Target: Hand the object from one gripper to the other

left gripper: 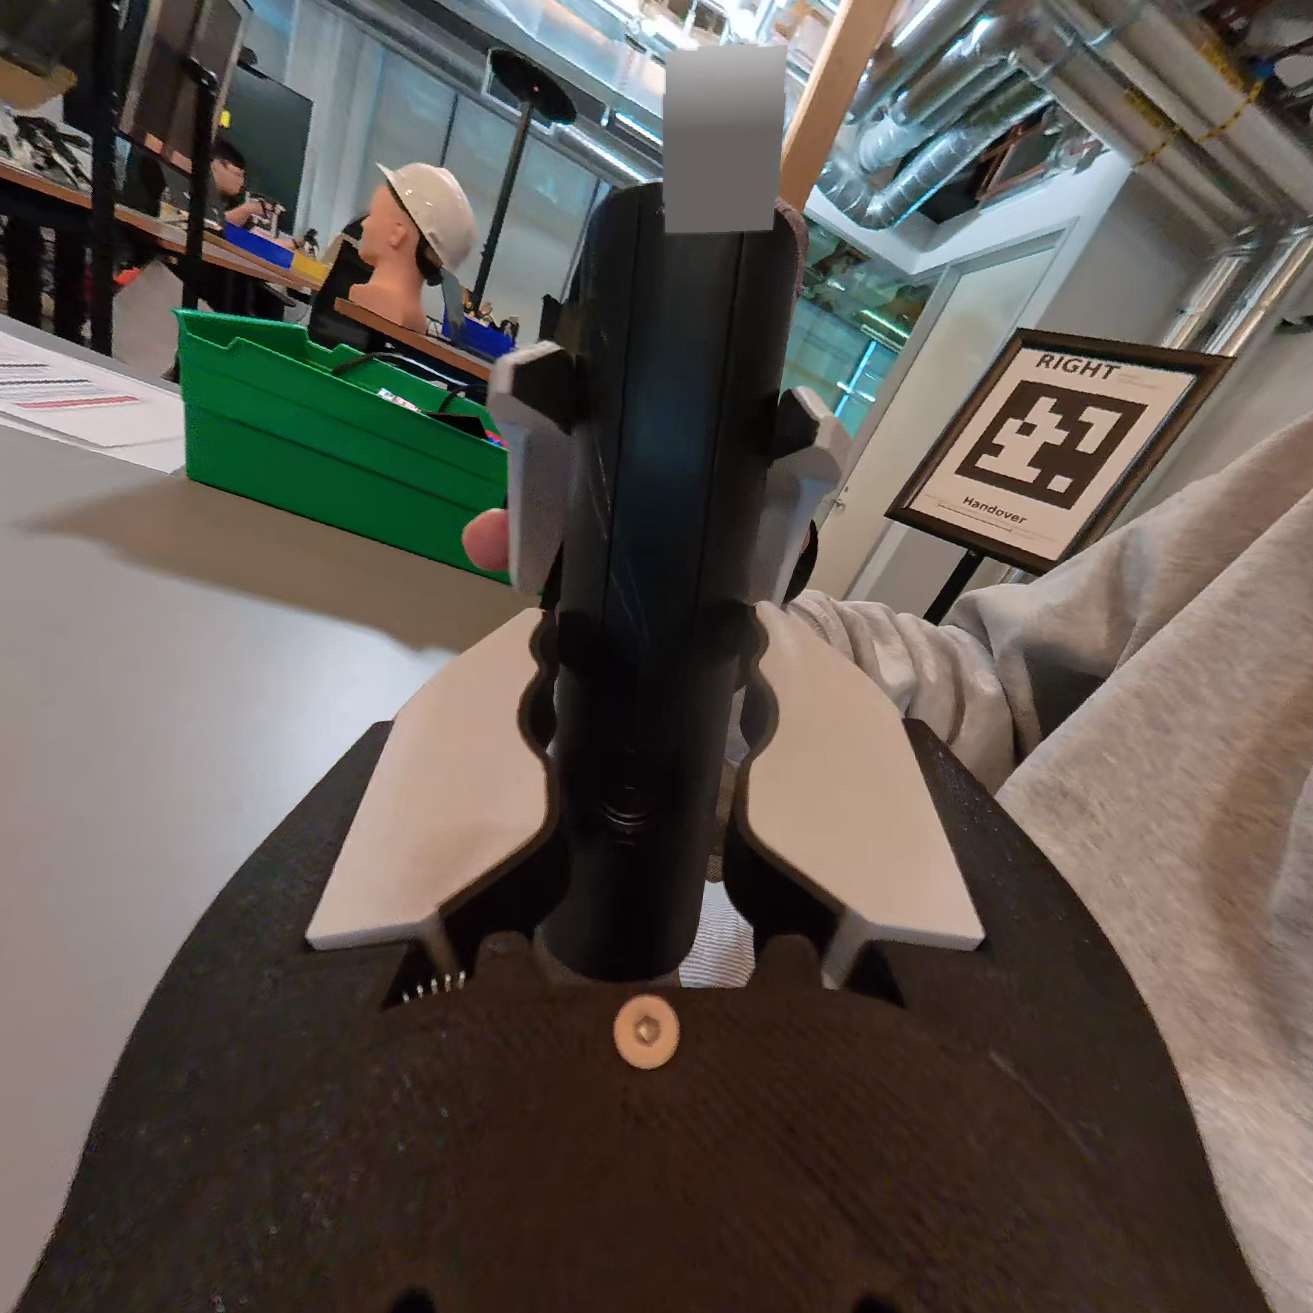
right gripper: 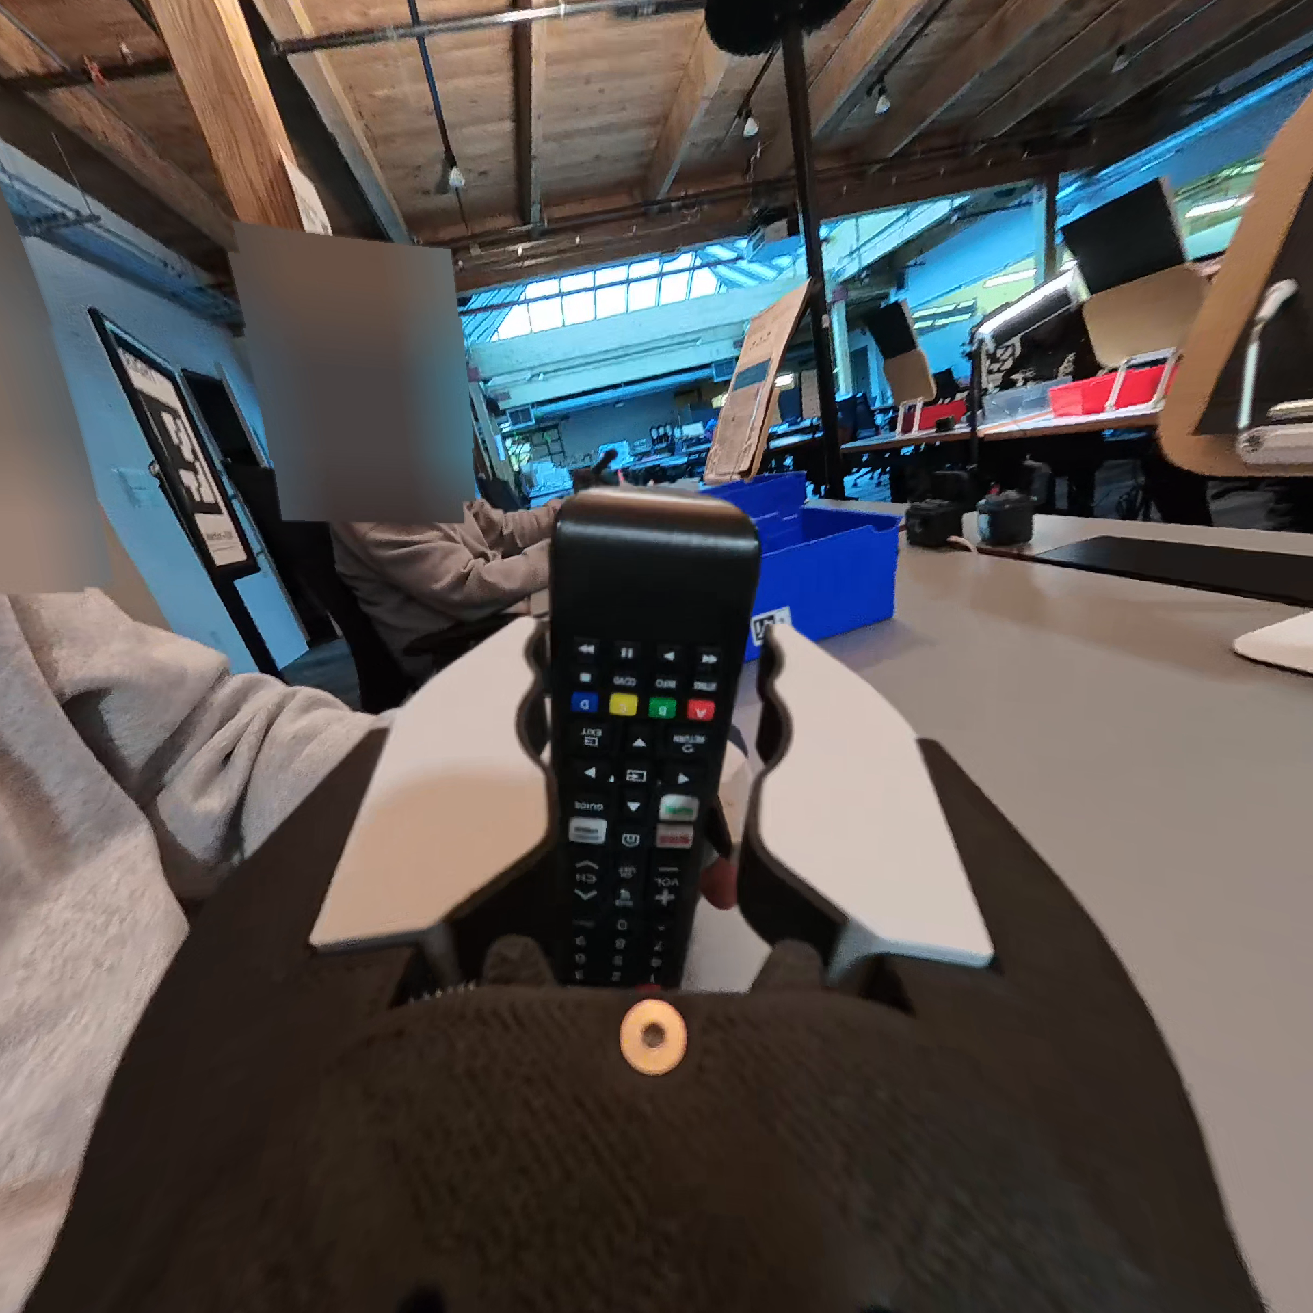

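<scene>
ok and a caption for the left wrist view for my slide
Left gripper grips the black remote at its lower end; right gripper flanks it farther up, mid-handover.

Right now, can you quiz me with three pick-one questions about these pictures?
1. Where is the green plastic bin? A) on the grey table B) on the floor C) on a chair
2. How many coloured buttons sit in one row on the black TV remote? A) two B) four C) six
3. What holds the remote? A) nothing B) the bin C) both grippers' fingers

Answers: 1 A, it rests on the tabletop; 2 B, blue, yellow, green, red; 3 C, the left gripper and right gripper each close on its sides.
</scene>
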Tool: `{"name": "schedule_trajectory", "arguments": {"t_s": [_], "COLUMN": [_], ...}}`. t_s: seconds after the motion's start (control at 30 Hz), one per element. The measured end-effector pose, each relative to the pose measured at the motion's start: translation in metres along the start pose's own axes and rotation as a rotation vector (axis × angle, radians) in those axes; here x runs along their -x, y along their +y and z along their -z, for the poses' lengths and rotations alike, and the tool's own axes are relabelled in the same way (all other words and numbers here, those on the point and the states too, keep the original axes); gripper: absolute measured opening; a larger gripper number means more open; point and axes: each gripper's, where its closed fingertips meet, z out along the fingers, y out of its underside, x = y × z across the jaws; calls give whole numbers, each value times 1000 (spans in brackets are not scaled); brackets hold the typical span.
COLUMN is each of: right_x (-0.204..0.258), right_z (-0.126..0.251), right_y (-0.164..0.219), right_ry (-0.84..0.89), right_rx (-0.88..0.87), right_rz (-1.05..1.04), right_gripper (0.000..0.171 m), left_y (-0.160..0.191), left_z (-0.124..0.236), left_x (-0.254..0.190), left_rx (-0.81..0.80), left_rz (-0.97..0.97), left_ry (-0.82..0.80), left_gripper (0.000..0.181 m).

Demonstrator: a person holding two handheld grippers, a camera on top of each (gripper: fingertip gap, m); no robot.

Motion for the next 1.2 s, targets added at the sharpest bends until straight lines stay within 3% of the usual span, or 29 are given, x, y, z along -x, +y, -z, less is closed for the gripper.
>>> {"name": "schedule_trajectory", "arguments": {"t_s": [0.23, 0.37, 0.5, 0.67, 0.83, 0.97, 1.2], "right_x": [-3, -13, -16, -38, -52, -48, -43], "right_z": [-11, -21, -36, -54, -48, -45, -55], "right_y": [-3, -5, -30, -67, -54, -32, -19], "right_ry": [31, 42, 39, 235, 456, 526, 605], "right_rx": [31, 65, 40, 8, 22, 51, 71], "right_rz": [40, 76, 128, 223, 242, 198, 196], "right_gripper": [51, 51, 51, 51, 51, 51, 51], "left_y": [-13, -19, -22, -31, -22, -9, -8], "left_z": [9, 21, 37, 63, 61, 50, 51], "left_x": [6, 20, 34, 66, 74, 73, 74], "left_rx": [-64, -77, -45, 29, 135, 186, 141], "left_rz": [-9, -15, -103, -403, -535, -530, -425], "left_ry": [-60, -132, -248, -639, -827, -886, -902], "left_gripper": [51, 82, 90, 81, 76, 67, 47]}}
